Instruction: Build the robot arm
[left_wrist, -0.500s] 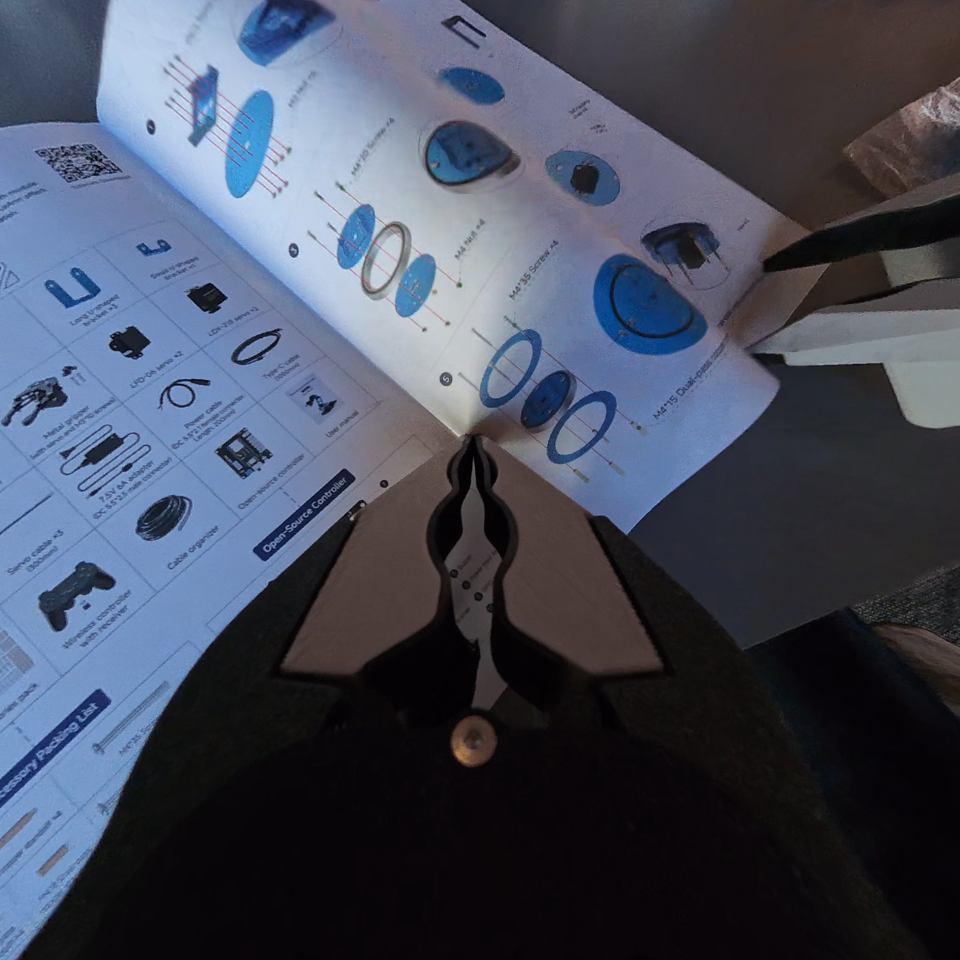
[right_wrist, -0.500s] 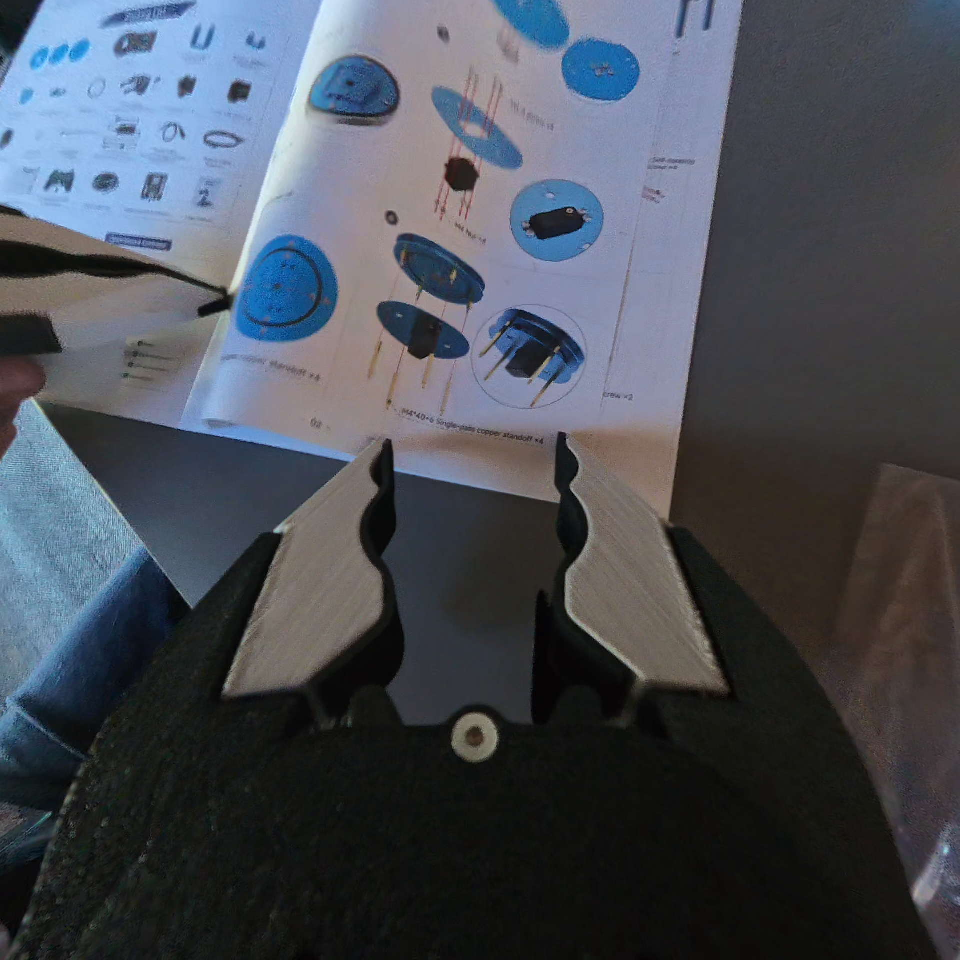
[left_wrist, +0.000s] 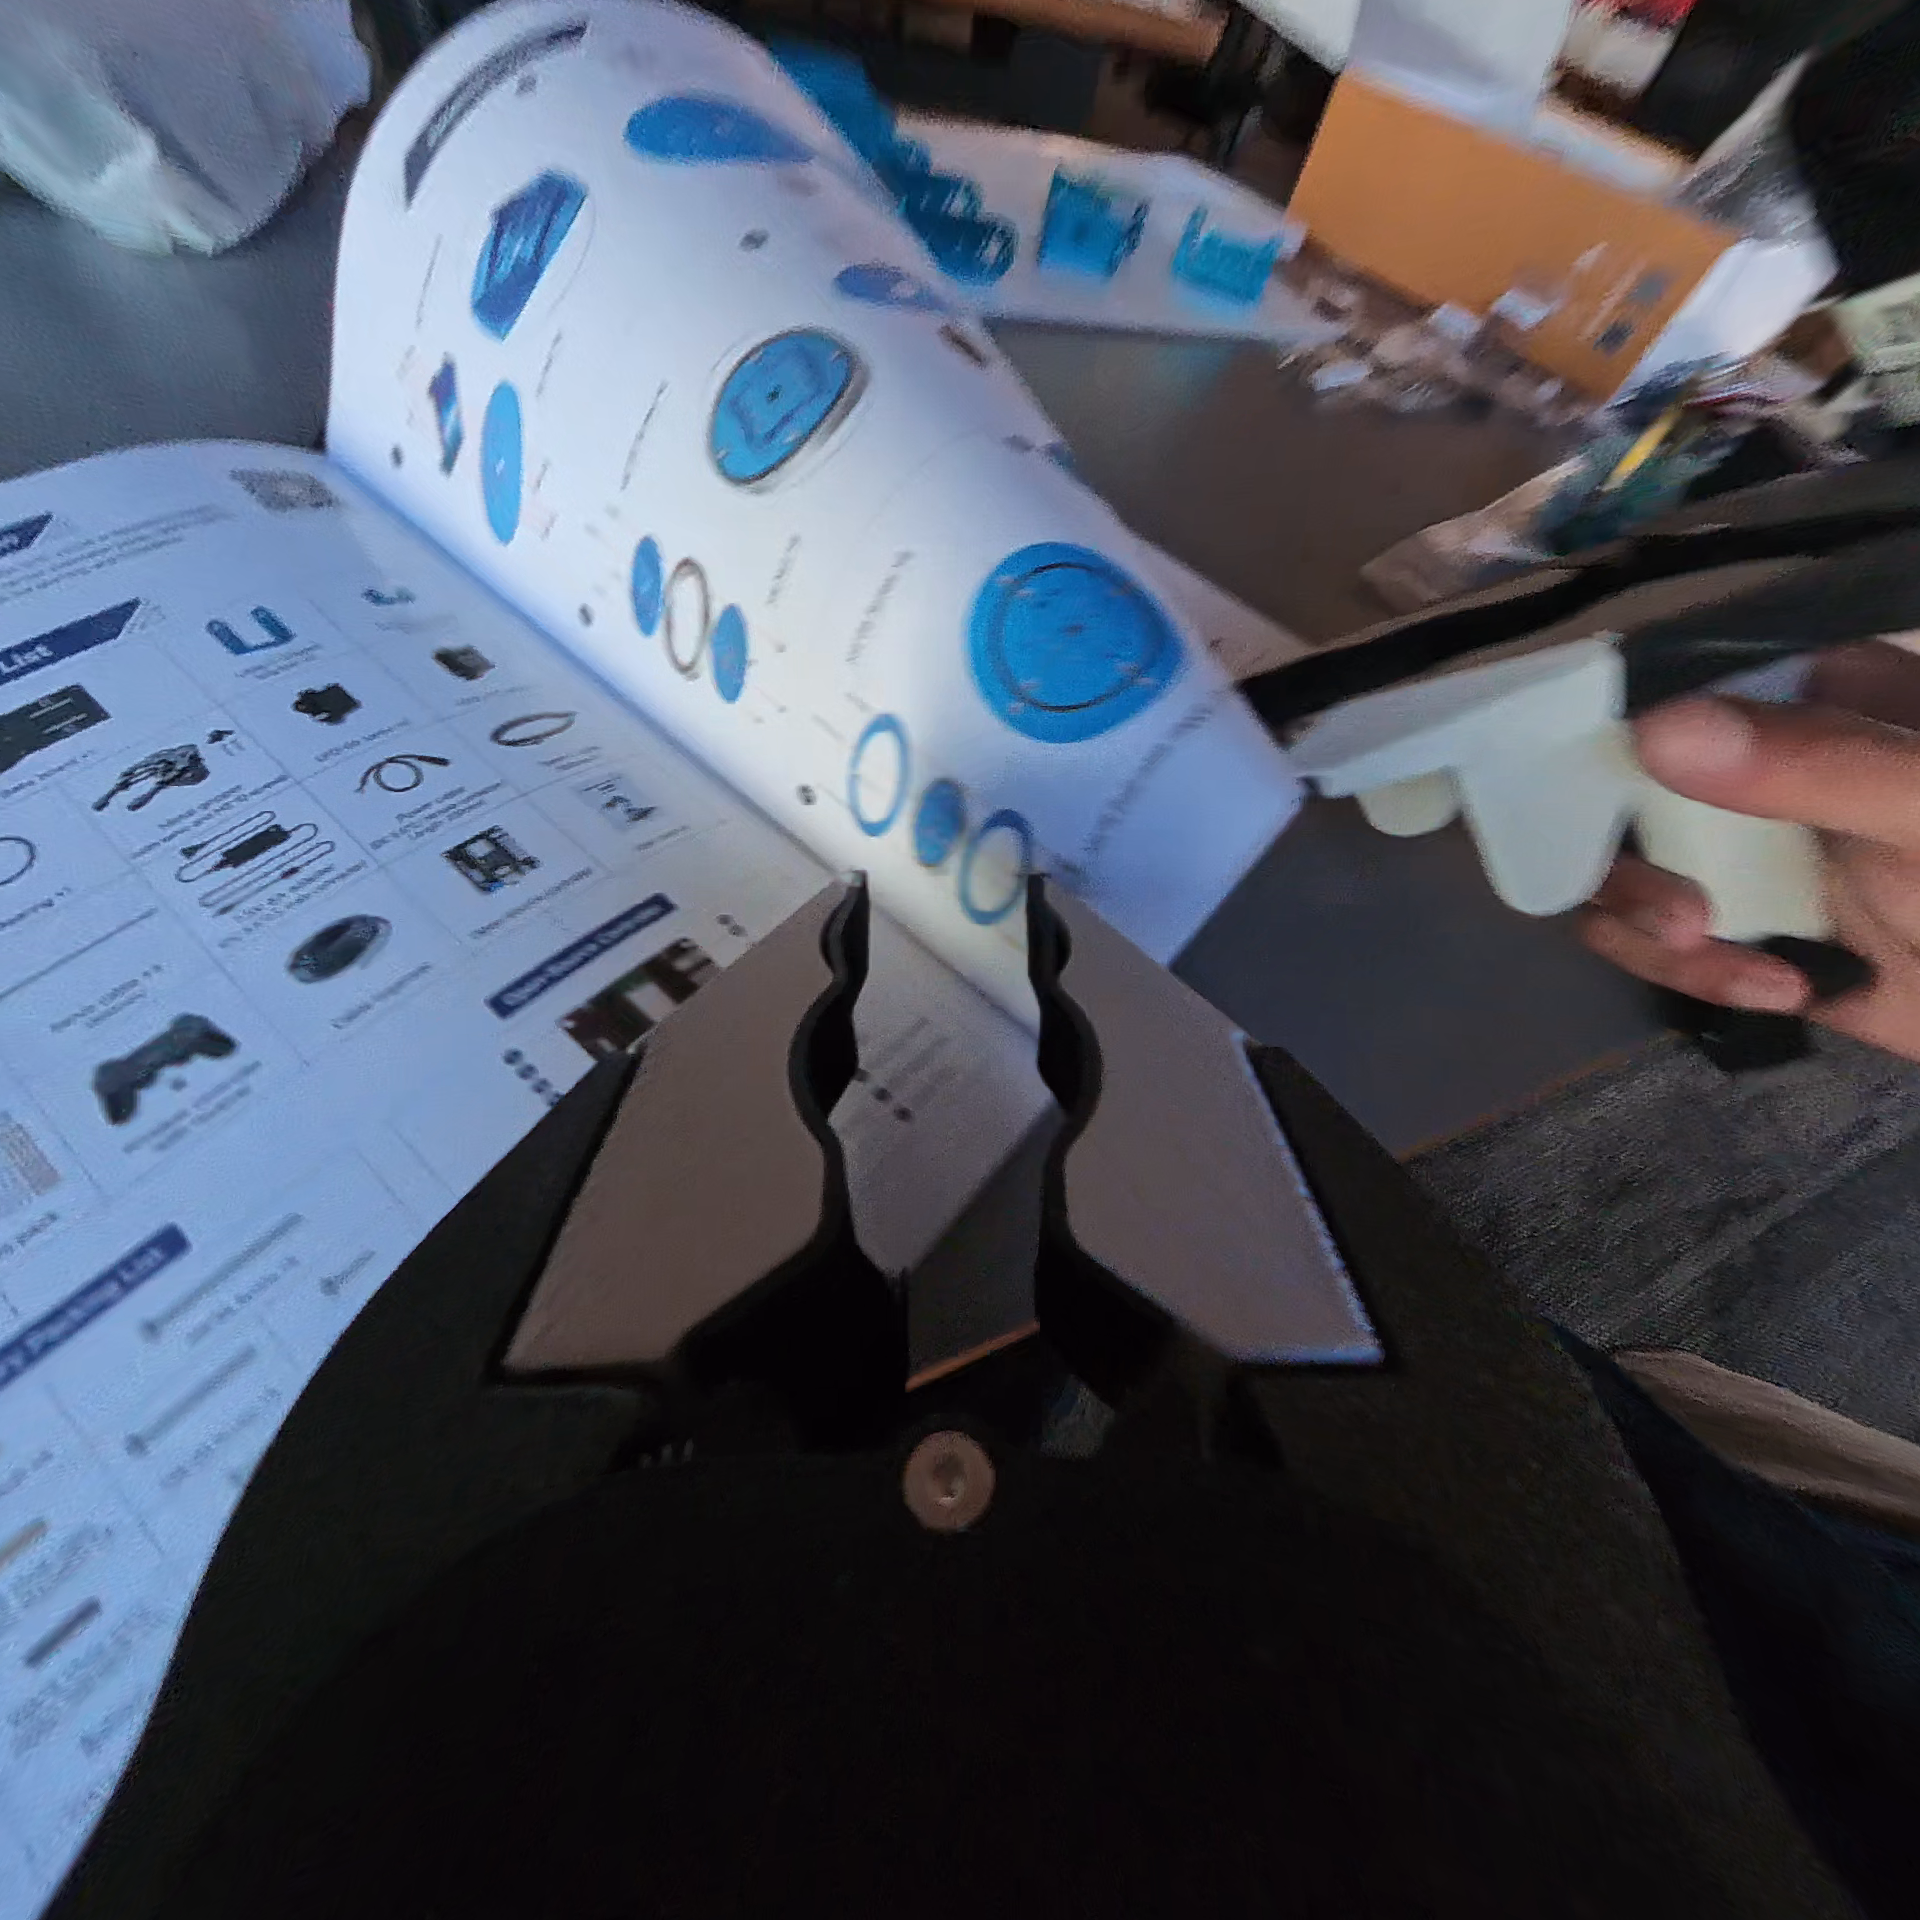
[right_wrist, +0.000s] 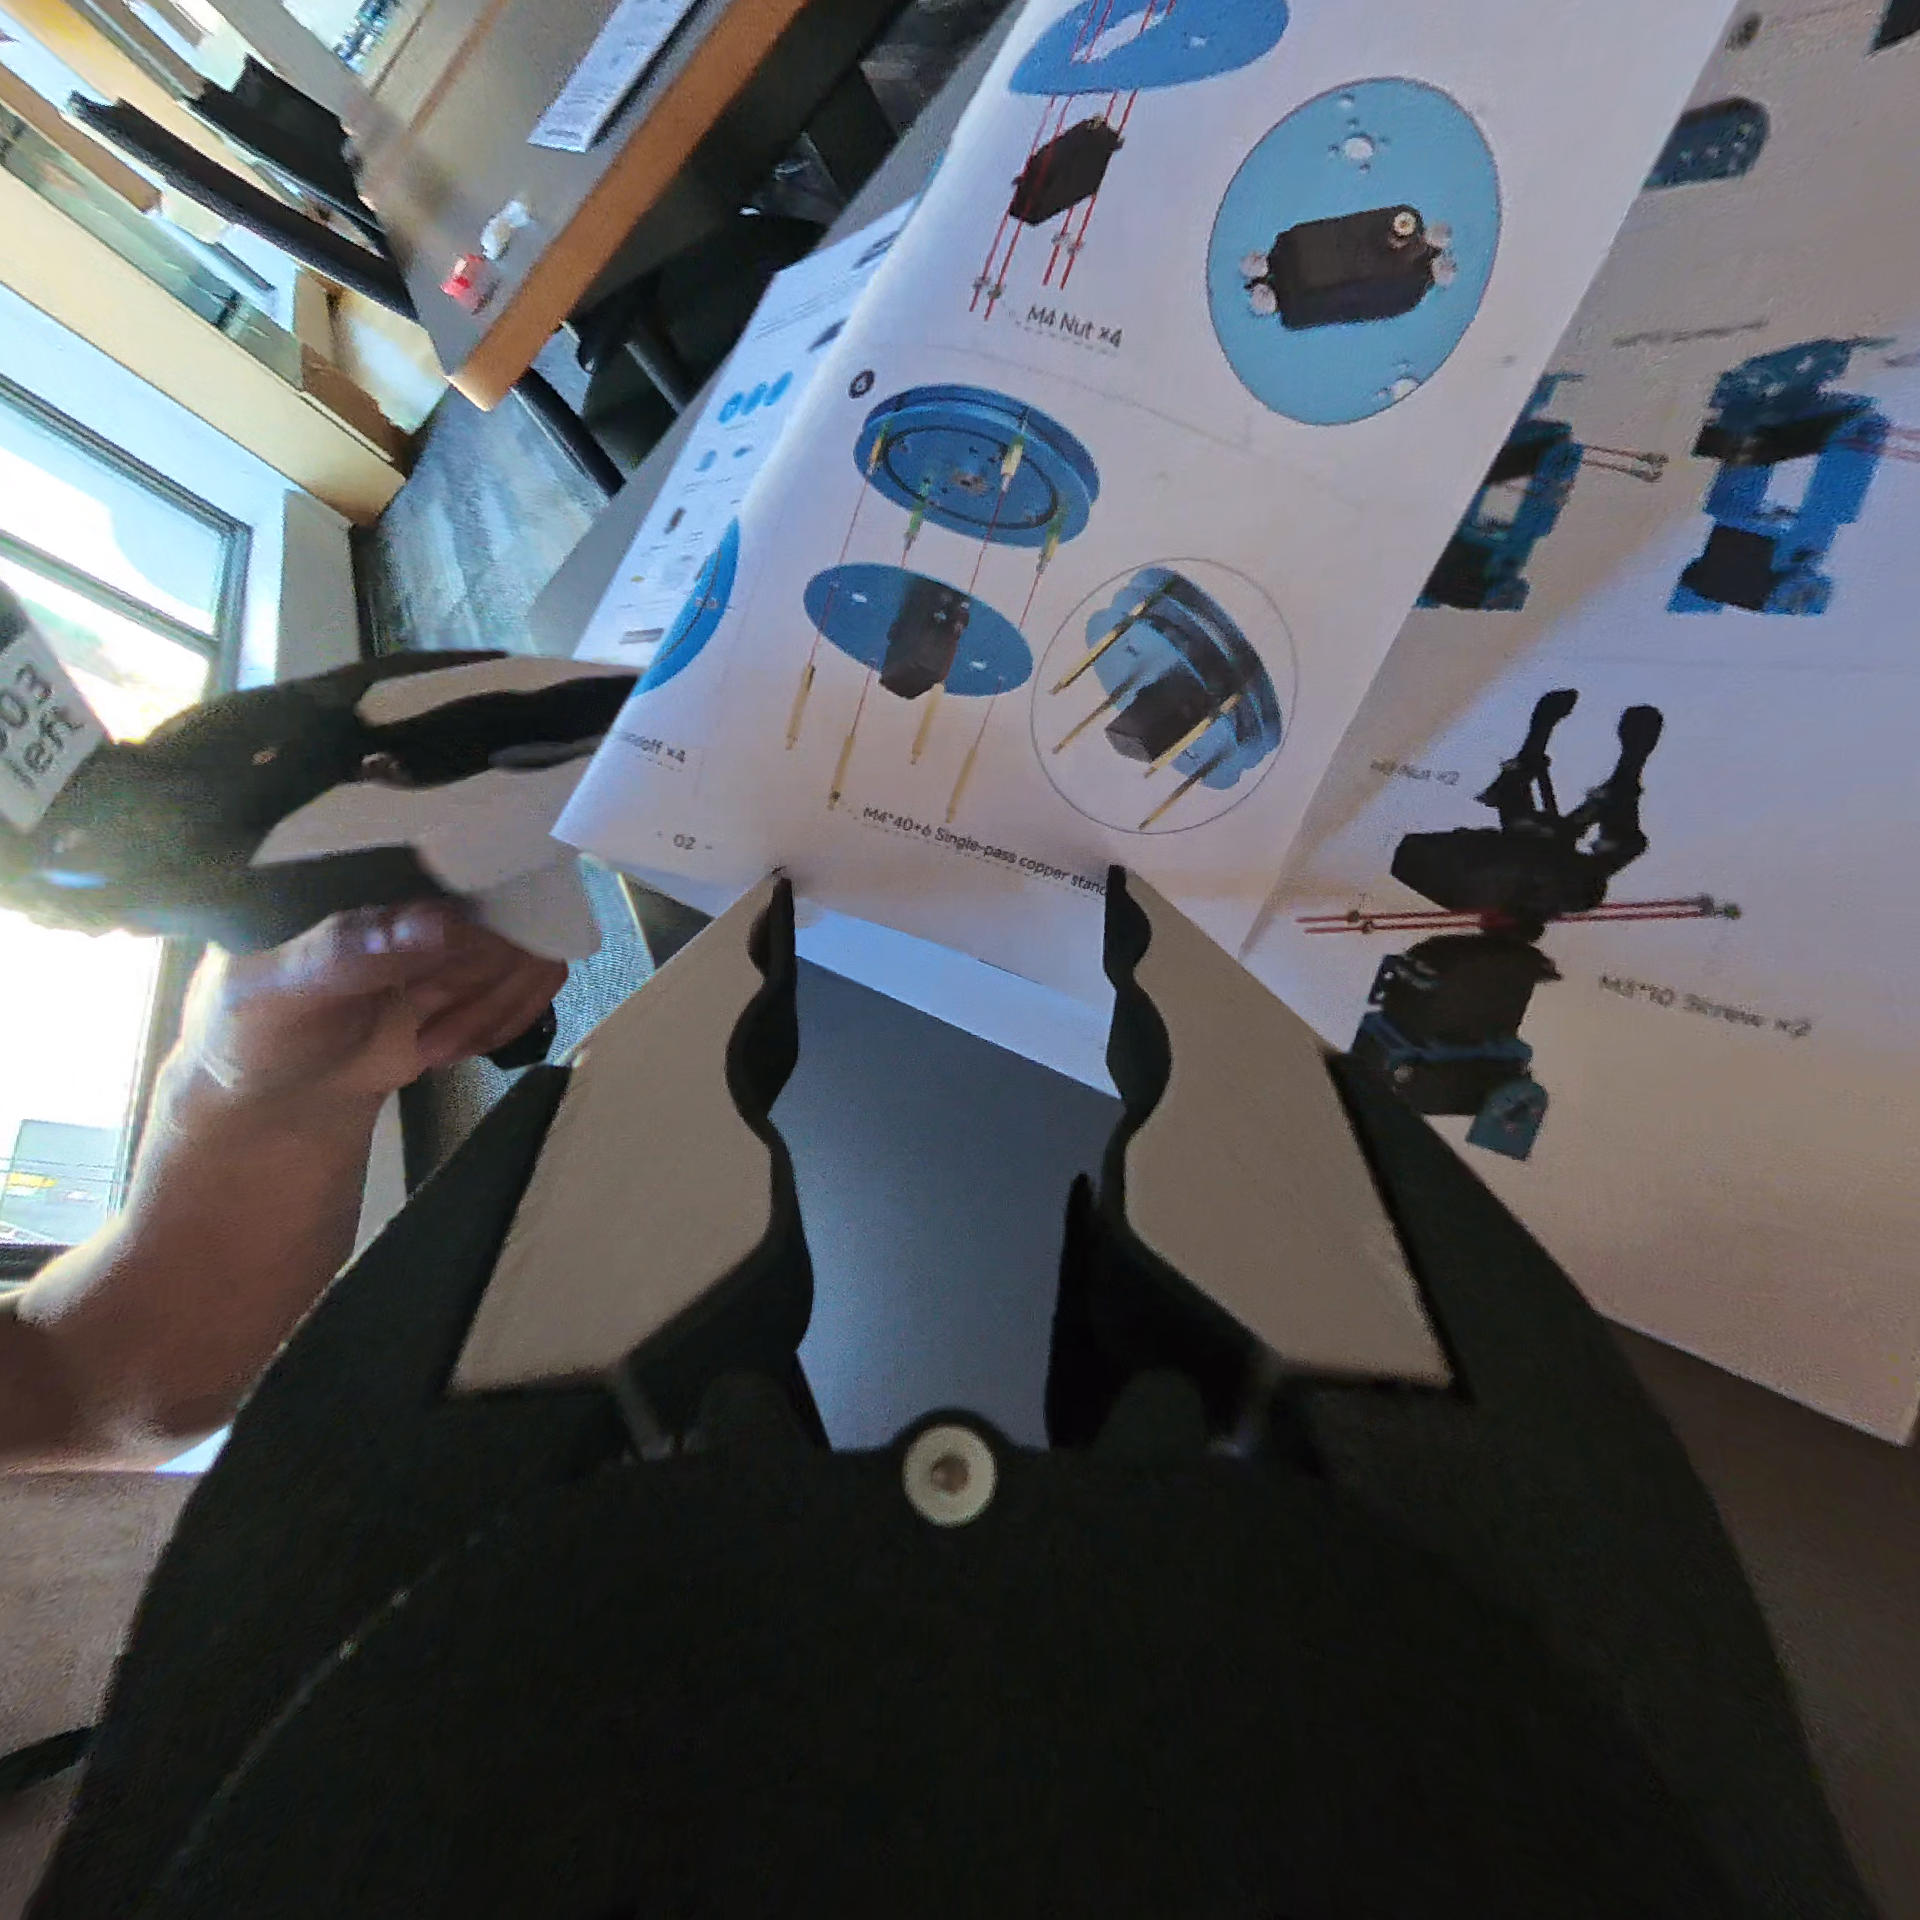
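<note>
On the grey table (left_wrist: 1351, 966), open booklet (left_wrist: 312, 831), page (left_wrist: 790, 436) arched upward, both grippers' jaws released.

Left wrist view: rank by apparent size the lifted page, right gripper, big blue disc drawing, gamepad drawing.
1. lifted page
2. right gripper, cut off by the frame edge, so only its visible part counts
3. big blue disc drawing
4. gamepad drawing

Apparent size only: the wide-angle lens skews it.

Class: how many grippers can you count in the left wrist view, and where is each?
2. The left gripper at bottom centre over the booklet; the right gripper at the right edge, by the lifted page.
</note>
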